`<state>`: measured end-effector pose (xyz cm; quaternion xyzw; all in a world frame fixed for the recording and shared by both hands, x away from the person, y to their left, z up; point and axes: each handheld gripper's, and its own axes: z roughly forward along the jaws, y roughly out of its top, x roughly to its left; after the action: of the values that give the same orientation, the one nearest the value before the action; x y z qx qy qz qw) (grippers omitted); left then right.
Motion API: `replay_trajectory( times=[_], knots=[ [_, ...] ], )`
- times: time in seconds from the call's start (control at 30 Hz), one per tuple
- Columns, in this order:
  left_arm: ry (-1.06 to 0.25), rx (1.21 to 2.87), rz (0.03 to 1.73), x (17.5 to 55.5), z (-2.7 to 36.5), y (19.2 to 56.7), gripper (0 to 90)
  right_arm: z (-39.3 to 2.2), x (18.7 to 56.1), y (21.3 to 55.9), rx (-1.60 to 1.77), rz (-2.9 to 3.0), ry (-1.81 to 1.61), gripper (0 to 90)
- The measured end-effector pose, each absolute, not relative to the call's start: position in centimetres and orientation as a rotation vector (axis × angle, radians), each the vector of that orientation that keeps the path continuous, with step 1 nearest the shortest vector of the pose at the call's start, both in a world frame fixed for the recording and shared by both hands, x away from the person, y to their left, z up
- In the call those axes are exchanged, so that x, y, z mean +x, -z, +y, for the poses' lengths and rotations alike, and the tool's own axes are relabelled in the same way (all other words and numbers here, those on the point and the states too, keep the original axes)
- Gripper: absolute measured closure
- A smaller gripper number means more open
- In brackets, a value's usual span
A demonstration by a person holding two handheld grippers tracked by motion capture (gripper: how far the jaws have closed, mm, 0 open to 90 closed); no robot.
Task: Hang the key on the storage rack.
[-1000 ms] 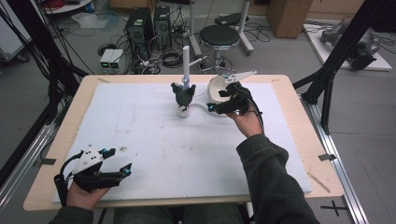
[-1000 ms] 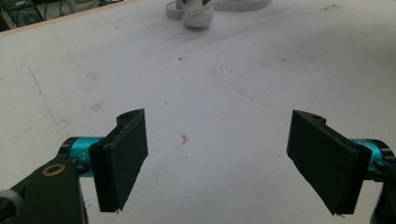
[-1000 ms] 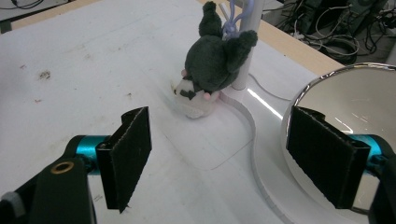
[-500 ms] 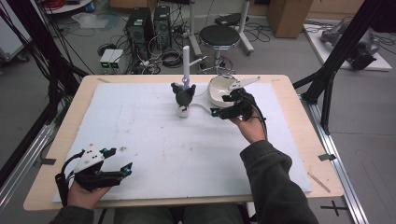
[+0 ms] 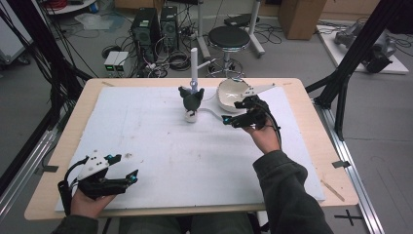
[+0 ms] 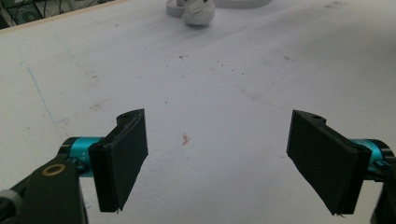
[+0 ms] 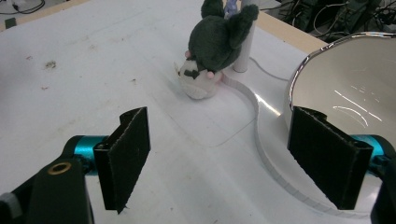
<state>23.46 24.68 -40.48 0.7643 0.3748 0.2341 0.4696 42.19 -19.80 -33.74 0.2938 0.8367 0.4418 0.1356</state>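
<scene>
Right gripper (image 5: 237, 117), jaws wide and empty, has drawn back from the white bowl (image 5: 232, 93) toward the plush toy (image 5: 192, 101), likely next; left gripper (image 5: 115, 170) rests open

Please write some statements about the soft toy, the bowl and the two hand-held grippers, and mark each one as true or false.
1. The right hand-held gripper holds the soft toy. False: its jaws stand open with nothing between them, short of the toy.
2. The white bowl is empty. True.
3. The soft toy lies inside the bowl. False: it rests on the white table mat, beside the bowl.
4. The left hand-held gripper is open, near the front edge of the table, far from the toy. True.
5. A white post stands just behind the soft toy. True.
</scene>
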Motion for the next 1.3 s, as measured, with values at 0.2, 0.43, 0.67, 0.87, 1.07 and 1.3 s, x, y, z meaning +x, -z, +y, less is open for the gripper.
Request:
replay_trajectory(
  times=[0.2, 0.43, 0.67, 0.87, 1.07, 1.3],
  knots=[
    [-0.576, 1.878, 0.916, 23.5, 24.7, 40.5, 20.8, -20.0, 41.9, 33.9, 0.860, 2.420, -1.285, 20.2],
    [-0.574, 1.876, 0.918, 23.5, 24.7, 40.5, 20.8, -20.1, 41.6, 33.9, 0.860, 2.420, -1.285, 19.6],
    [-0.575, 1.878, 0.917, 23.5, 24.7, 40.5, 20.8, -20.2, 41.3, 34.1, 0.863, 2.423, -1.283, 19.0],
    [-0.576, 1.877, 0.919, 23.5, 24.7, 40.5, 20.8, -20.4, 41.1, 34.3, 0.860, 2.415, -1.290, 18.9],
    [-0.576, 1.878, 0.919, 23.4, 24.7, 40.5, 20.8, -20.5, 40.7, 34.5, 0.861, 2.418, -1.289, 18.7],
    [-0.575, 1.876, 0.917, 23.4, 24.6, 40.5, 20.8, -20.7, 40.4, 34.8, 0.866, 2.415, -1.294, 18.6]
  ],
)
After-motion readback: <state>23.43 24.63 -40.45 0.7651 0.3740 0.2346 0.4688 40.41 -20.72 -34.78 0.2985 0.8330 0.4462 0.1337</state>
